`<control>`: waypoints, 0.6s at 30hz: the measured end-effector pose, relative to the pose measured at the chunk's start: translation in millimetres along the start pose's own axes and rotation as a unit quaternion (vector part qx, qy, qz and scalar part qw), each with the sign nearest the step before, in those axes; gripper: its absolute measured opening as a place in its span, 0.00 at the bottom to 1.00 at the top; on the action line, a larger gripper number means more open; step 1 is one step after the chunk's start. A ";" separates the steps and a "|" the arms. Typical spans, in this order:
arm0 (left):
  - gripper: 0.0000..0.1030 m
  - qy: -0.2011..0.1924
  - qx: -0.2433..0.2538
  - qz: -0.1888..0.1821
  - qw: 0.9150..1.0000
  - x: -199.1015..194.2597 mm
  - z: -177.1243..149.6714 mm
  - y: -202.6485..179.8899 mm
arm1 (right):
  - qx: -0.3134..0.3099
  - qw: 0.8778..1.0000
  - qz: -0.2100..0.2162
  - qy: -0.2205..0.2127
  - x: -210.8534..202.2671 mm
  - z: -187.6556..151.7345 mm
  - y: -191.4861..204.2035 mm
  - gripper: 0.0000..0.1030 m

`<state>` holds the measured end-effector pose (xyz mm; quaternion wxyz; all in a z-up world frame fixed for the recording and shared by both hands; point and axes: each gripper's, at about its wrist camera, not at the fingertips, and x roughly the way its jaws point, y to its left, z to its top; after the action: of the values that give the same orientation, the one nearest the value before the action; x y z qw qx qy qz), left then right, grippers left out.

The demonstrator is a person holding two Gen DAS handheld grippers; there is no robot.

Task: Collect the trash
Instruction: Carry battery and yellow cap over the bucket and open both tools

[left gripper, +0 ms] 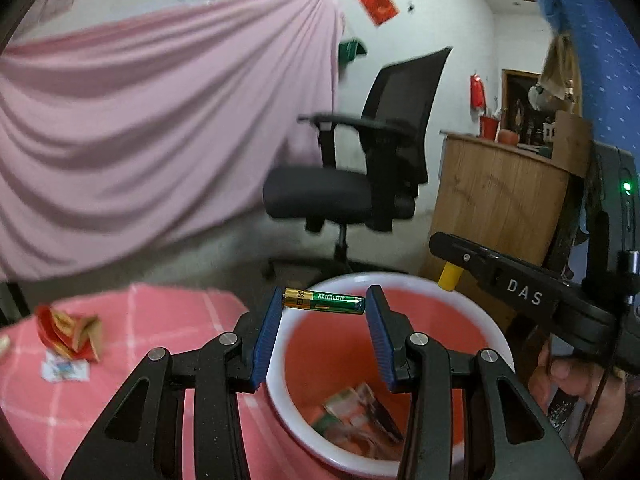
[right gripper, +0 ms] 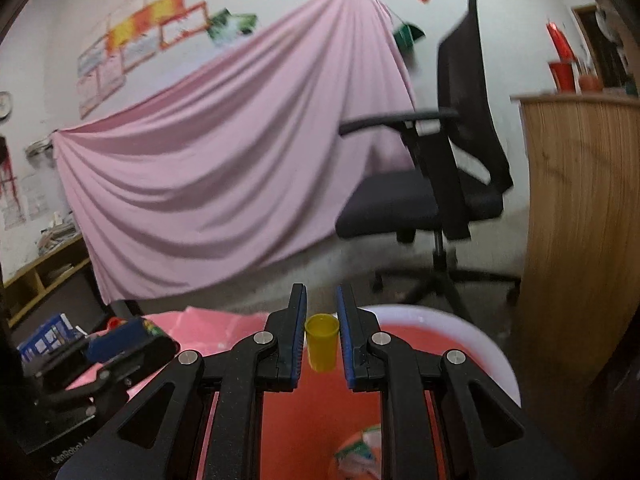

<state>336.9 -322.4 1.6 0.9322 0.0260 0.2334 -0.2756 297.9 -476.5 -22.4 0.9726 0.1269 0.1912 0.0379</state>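
Observation:
My left gripper (left gripper: 325, 304) is shut on a green and gold alkaline battery (left gripper: 325, 301), held crosswise between the blue pads above the open mouth of a red bin with a white rim (left gripper: 496, 334). Wrappers (left gripper: 358, 412) lie at the bin's bottom. My right gripper (right gripper: 321, 334) is shut on a small yellow cup (right gripper: 321, 342), also above the bin (right gripper: 492, 354). The right gripper (left gripper: 452, 276) shows in the left wrist view at the right, with the yellow cup (left gripper: 450, 276) in it. The left gripper's body (right gripper: 100, 360) shows at the lower left of the right wrist view.
A pink checked tablecloth (left gripper: 168, 320) covers the table left of the bin, with a crumpled red and gold wrapper (left gripper: 68, 332) and a white scrap (left gripper: 64, 370) on it. A black office chair (left gripper: 360, 176), a wooden counter (left gripper: 496, 196) and a hanging pink sheet (left gripper: 160, 128) stand behind.

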 end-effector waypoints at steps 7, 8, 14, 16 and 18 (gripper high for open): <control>0.36 0.060 -0.071 -0.029 0.995 15.8 4.3 22.2 | -0.001 1.000 -0.007 0.024 3.6 -4.5 3.3 0.14; 0.36 0.064 -0.075 -0.029 0.995 16.9 4.7 23.4 | 0.000 1.000 -0.008 0.026 4.6 -4.4 2.7 0.14; 0.37 0.073 -0.081 -0.036 0.993 15.2 3.7 26.2 | 0.003 0.999 -0.014 0.038 10.5 -3.9 0.7 0.14; 0.37 0.075 -0.078 -0.036 0.993 13.8 0.4 26.2 | 0.004 0.999 -0.016 0.040 11.2 -3.7 0.4 0.14; 0.37 0.080 -0.074 -0.034 0.993 14.8 -0.5 25.6 | 0.004 0.999 -0.018 0.041 12.0 -3.5 0.6 0.14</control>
<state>361.0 -308.0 -7.5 0.8999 -0.0291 0.3282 -0.2856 307.6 -473.7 -29.7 0.9638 0.1259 0.2336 0.0247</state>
